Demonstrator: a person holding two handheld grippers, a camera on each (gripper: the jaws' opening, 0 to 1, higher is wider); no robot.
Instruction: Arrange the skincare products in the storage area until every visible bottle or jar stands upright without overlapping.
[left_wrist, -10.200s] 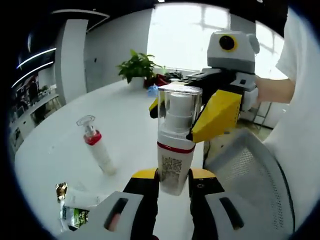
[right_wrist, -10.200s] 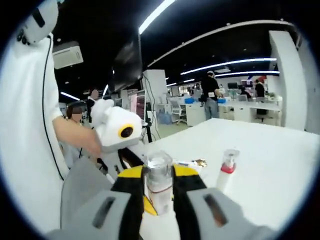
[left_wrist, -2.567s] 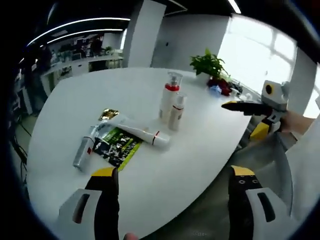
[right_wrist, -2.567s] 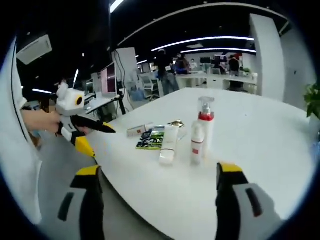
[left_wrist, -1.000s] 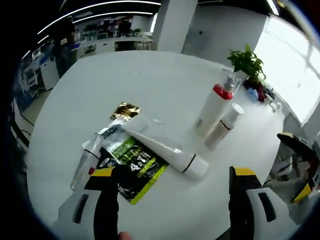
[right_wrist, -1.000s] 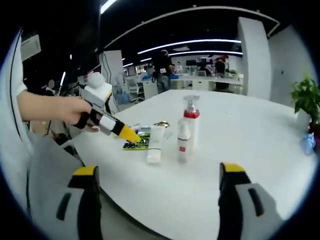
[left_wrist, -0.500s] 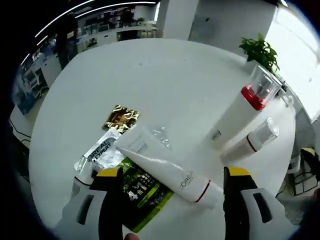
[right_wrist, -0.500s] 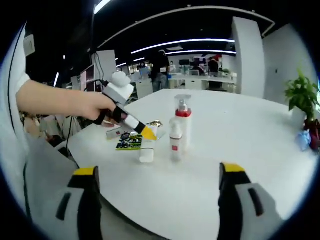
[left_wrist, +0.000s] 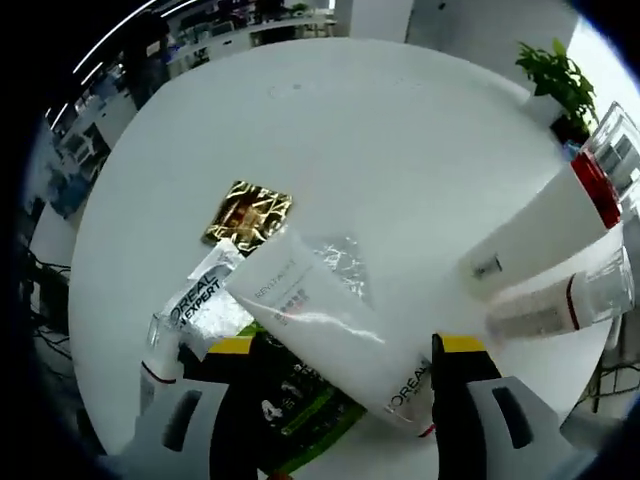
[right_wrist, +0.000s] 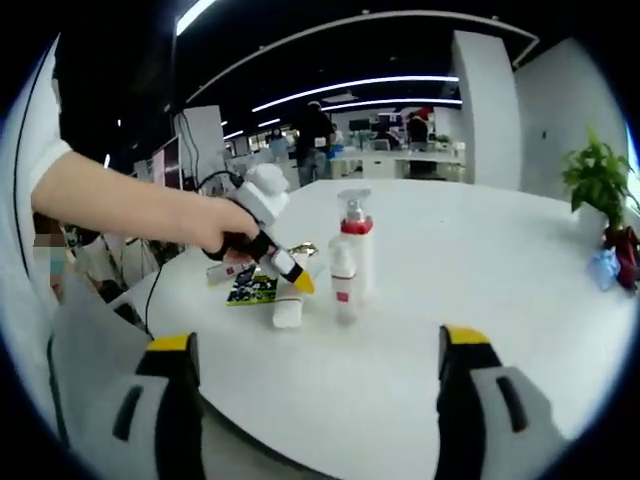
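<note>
On the white table (left_wrist: 400, 130), seen from the left gripper view, the left claw (left_wrist: 335, 400) is spread wide and hangs low over a clutter of lying products. Furthest left lies a small clear-capped tube (left_wrist: 158, 355). Just beside it are a silver sachet (left_wrist: 205, 290) and a gold foil packet (left_wrist: 247, 213). A dark green sachet (left_wrist: 300, 400) sits between the jaws, with the large white tube (left_wrist: 325, 335) lying across it. To the right stand a red-collared pump bottle (left_wrist: 545, 225) and a smaller white bottle (left_wrist: 565, 305), close together and looking tilted under the fisheye lens.

In the right gripper view the right claw (right_wrist: 315, 400) is also spread wide and empty, well back from the products, near the table's edge.

The likely risk is the grasp itself. The tube overlaps the sachets, so closing here could pinch a sachet along with it. A wide swing while lifting could knock the two standing bottles nearby.

The tube's cap end is hidden behind the right-hand jaw. The green sachet is partly covered, and the pump bottle's top is cut off at the view's edge.
</note>
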